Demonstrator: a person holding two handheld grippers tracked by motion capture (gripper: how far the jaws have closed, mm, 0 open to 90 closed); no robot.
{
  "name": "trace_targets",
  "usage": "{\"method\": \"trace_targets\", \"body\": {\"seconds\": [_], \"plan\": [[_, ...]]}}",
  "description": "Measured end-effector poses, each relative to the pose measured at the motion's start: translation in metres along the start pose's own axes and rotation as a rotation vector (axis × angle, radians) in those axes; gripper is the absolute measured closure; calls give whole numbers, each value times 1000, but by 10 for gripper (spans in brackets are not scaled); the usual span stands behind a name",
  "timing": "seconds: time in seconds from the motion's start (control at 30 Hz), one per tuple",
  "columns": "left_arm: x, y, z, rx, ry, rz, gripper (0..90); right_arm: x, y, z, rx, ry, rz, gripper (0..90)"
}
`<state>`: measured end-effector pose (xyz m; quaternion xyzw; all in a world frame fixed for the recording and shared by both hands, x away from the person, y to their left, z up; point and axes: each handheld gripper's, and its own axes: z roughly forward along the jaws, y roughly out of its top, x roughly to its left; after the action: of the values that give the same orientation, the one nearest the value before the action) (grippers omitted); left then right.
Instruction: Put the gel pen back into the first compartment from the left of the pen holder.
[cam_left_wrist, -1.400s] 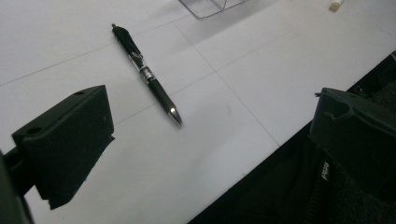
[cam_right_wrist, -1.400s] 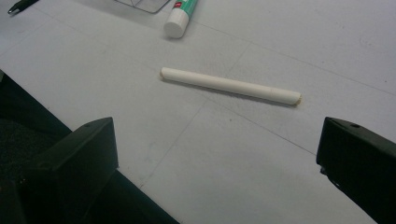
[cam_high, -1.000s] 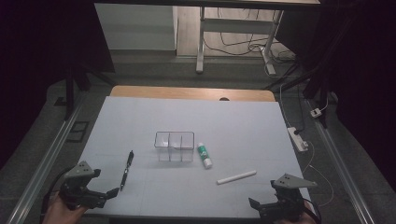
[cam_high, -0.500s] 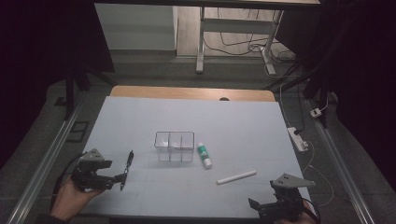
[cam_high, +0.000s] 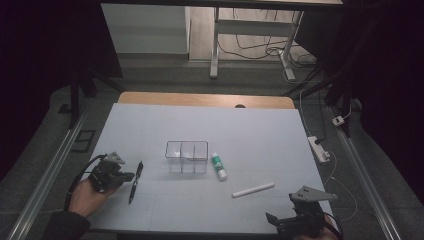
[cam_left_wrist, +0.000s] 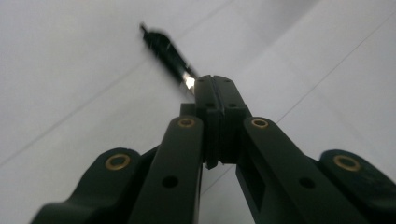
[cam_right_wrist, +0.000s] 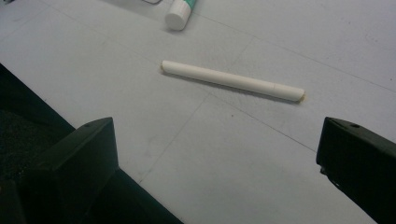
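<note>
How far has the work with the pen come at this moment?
Done: nothing lies in the clear box yet. In hand: the left tool has just been closing its jaws, now shut on the black pen, which lies on the table. Left: lifting the pen; the glue stick and white stick lie untouched, and the right tool is open.

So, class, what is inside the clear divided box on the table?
The clear box looks empty; through its walls the table shows. The glue stick lies beside it, outside.
</note>
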<state>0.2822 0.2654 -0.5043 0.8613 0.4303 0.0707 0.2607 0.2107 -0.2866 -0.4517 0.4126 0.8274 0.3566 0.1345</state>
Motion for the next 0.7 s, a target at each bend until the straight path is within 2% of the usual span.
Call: {"method": "trace_targets", "body": {"seconds": [0.13, 0.2, 0.27, 0.43, 0.57, 0.7], "plan": [[1, -7, 5, 71, 4, 11, 894, 0, 0, 0, -1, -1, -2, 0], [1, -11, 6, 92, -1, 14, 894, 1, 0, 0, -1, -3, -3, 0], [2, -12, 5, 76, -14, 10, 893, 1, 0, 0, 0, -4, -4, 0], [3, -1, 4, -7, -41, 9, 893, 1, 1, 1, 5, -4, -8, 0], [7, 14, 12, -20, -23, 24, 894, 1, 1, 2, 10, -4, -7, 0], [15, 30, 26, -7, -33, 18, 893, 2, 1, 2, 14, -6, -8, 0]]}}
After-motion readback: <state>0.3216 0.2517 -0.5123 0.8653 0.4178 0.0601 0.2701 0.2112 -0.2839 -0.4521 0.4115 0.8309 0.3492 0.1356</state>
